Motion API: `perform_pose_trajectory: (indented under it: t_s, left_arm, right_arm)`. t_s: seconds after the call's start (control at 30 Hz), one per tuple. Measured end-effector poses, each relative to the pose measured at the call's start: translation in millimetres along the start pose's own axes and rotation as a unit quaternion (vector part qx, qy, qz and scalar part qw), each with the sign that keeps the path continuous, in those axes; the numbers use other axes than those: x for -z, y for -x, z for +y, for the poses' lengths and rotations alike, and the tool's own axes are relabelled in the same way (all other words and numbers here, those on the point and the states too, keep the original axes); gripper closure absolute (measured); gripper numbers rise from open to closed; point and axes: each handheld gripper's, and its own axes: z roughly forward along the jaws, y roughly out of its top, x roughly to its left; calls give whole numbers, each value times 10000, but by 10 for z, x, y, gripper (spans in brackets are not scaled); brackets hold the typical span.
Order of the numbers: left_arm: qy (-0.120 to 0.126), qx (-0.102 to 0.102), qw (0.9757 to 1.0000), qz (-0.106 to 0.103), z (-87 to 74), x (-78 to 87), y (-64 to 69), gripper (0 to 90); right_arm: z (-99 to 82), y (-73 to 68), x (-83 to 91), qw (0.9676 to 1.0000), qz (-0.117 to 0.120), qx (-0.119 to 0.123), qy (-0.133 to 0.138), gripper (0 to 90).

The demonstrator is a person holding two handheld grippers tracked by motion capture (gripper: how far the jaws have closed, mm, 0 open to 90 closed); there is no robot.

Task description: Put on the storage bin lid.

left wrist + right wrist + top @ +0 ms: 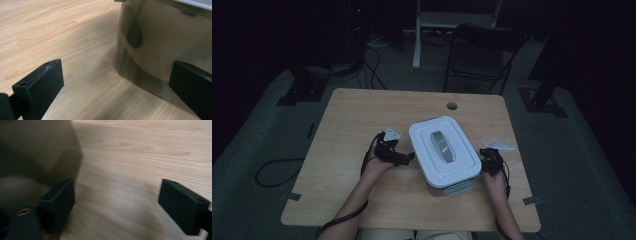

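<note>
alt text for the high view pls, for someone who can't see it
A person's two hand-held grippers flank a lidded white box on a wooden table, the left gripper at its left side and the right gripper at its right. The room around is dark.

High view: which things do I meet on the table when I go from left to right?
Left gripper → white-lidded container → right gripper, all on the wooden table.

1. Lidded box [444,152] sits mid bench [362,115], w/ handle [442,146] on top.
2. Left hand-held gripper [404,159] just left of box; right hand-held gripper [485,162] just right.
3. Chair [482,50] behind bench.
</note>
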Motion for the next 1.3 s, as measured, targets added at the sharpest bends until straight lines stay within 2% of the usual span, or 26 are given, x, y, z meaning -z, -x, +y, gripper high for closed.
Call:
perform_pose_trajectory:
  t_s: [0.13, 0.23, 0.4, 0.57, 0.7, 0.8, 0.9, 0.97, 1.03, 1.17, 1.3]
  left_arm:
    - [-24, -9, 10000, 16, -2, -1, -13, 5]
    - [-36, 11, 9999, 111, -5, 7, -60, 5]
    - [-93, 0, 9998, 150, -40, 36, -116, 5]
    - [-124, 45, 9997, 224, -95, 93, -197, 5]
    - [-163, 40, 9995, 260, -130, 137, -244, 5]
    - [-145, 82, 9996, 211, -147, 172, -283, 5]
    - [-110, 93, 9997, 181, -152, 220, -322, 5]
    - [-48, 132, 9996, 234, -147, 276, -356, 5]
    - [2, 171, 9995, 282, -138, 349, -401, 5]
    - [258, 267, 9987, 354, -90, 538, -471, 5]
    - [550, 259, 9975, 348, 19, 699, -451, 5]
  right_arm:
    - [-30, -11, -4, 9999, 83, -128, -8, 159]
    - [-42, -90, -19, 9996, 268, -39, -81, 161]
    - [-39, -271, -35, 9998, 87, 147, -98, 162]
    - [-57, -367, -90, 9994, 323, 87, -113, 162]
    - [-34, -444, -131, 9994, 317, 104, -106, 162]
    - [-9, -495, -155, 9993, 291, 196, -117, 161]
    - [23, -479, -163, 9993, 309, 115, -177, 124]
    - [55, -450, -125, 9996, 272, 28, -71, 124]
    - [111, -419, -59, 9999, 102, 43, 52, 124]
    - [294, -345, 136, 9993, -31, -37, 368, 124]
    - [533, -373, 372, 9970, 34, -33, 767, 125]
